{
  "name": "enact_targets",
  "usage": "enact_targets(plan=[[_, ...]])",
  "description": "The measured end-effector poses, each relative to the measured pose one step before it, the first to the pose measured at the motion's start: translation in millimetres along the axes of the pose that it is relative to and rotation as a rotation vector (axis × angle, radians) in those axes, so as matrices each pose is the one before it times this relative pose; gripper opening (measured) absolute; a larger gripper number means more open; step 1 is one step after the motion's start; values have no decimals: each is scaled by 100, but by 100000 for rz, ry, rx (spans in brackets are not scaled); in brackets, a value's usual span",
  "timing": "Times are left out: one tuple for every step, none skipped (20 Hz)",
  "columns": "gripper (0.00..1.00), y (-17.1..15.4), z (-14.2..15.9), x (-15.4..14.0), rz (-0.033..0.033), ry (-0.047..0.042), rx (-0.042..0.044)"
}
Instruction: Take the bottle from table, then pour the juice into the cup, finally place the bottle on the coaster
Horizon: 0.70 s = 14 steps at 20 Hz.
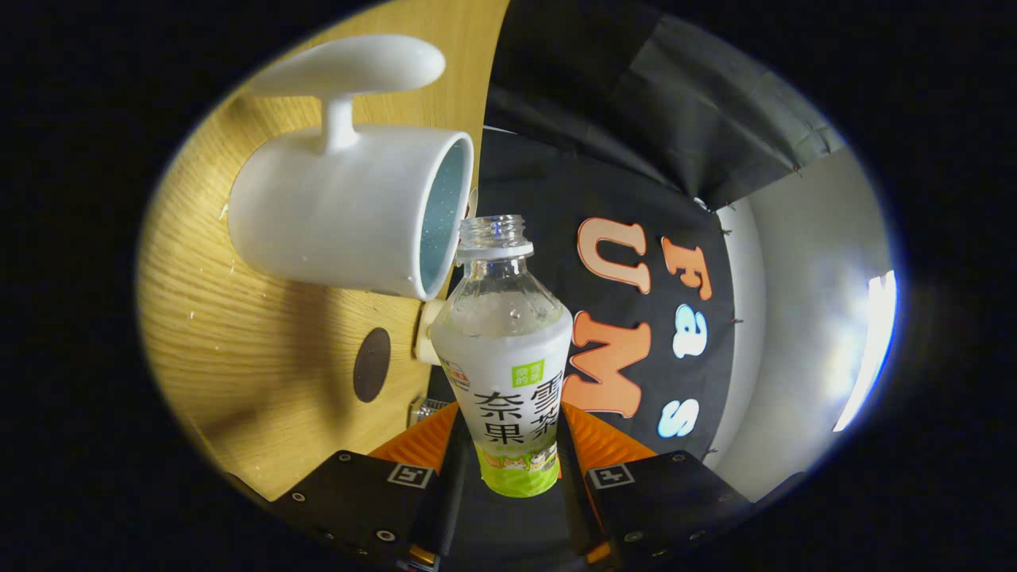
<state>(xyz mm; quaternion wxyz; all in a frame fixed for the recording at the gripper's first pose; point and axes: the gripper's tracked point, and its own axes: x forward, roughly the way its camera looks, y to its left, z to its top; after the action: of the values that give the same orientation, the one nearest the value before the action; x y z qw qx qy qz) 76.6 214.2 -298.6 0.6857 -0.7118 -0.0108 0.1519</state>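
- The wooden table [238,334] takes up the whole side beyond my fingers, and it stands on edge in my view. I read that as the gripper being rolled over hard, so I judge I'm in the pouring step.
- Next in size, the white cup [342,210] sits on that table with its handle sticking out away from me. Its open mouth faces the bottle's neck, with the rim just beside it.
- The bottle [508,357] is right in my grasp, body between the fingers, neck pointing ahead. The cap is off, and the open mouth sits at the cup's rim, touching or just short of it; I can't tell which.
- The gripper [508,469] is clamped on the bottle's lower body, one finger on each side of the label.
- I can't see any stream of juice, and the upper part of the bottle looks clear, so I can't say how much has gone over.
- Smallest thing: a dark round disc [372,364] lying flat on the table near the bottle's shoulder. I take it for the coaster.
- Tally as I judge it: pickup done, pour in hand, and setting the bottle down on the coaster is left.
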Motion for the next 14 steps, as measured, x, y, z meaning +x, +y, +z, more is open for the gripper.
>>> enact_targets(plan=[[56, 776, -242, 118, 3050, 1433, 6145], [56, 508, -421, 55, 2692, 1598, 6056], [57, 387, -247, 74, 1977, 1510, 5885], [57, -213, -252, 44, 1337, 1628, 5765], [56, 4, -200, 352, 1384, 1426, 6044], [57, -95, -155, 497, 1151, 1296, 5965], [57, -171, -28, 401, 532, 848, 5580], [57, -260, -14, 483, -316, 164, 4282], [56, -266, 33, 422, 213, -23, 3132], [57, -214, -278, 451, 119, 596, 3061], [57, -222, -297, 401, 54, 890, 4070], [57, -154, -257, 460, 441, 764, 5079], [57, -32, -54, 338, 1174, 564, 5935], [57, 219, -88, 729, 1861, 708, 5663]])
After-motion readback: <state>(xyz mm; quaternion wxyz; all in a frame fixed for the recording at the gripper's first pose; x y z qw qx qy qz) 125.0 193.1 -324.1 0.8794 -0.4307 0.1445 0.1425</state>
